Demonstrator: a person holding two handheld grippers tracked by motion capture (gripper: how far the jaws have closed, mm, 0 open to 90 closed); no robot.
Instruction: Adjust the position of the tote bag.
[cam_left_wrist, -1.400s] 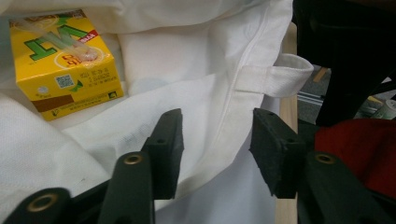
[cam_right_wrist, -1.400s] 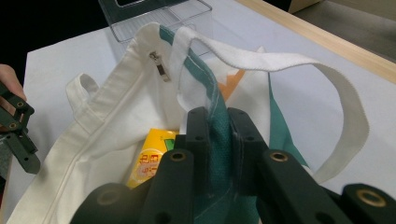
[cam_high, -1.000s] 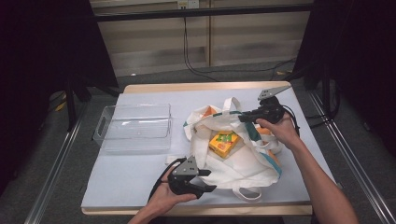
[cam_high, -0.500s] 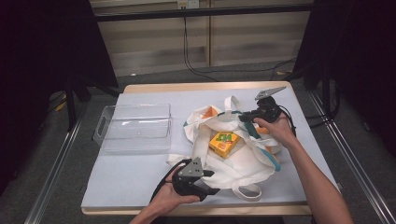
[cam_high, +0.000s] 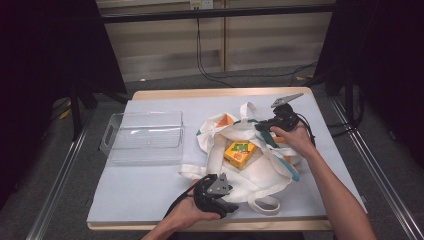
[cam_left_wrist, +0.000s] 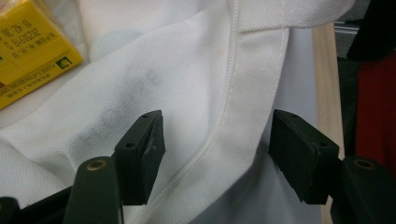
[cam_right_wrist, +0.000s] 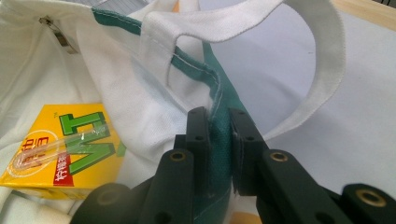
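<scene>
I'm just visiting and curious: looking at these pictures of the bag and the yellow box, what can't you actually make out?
- The yellow box: in the high view its print is too small to read; the left gripper view's edge cuts it off.
- The orange thing inside the white bag: cloth folds cover most of it, so I cannot identify it.
- The clear tray: in the high view, too far off to tell whether it holds anything.
- The bag's faded print: blurred in the left gripper view.

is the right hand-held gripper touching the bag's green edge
Touching. The right gripper view shows the right hand-held gripper with both jaws pressed against the tote bag's green edge, no gap on either side.
</scene>
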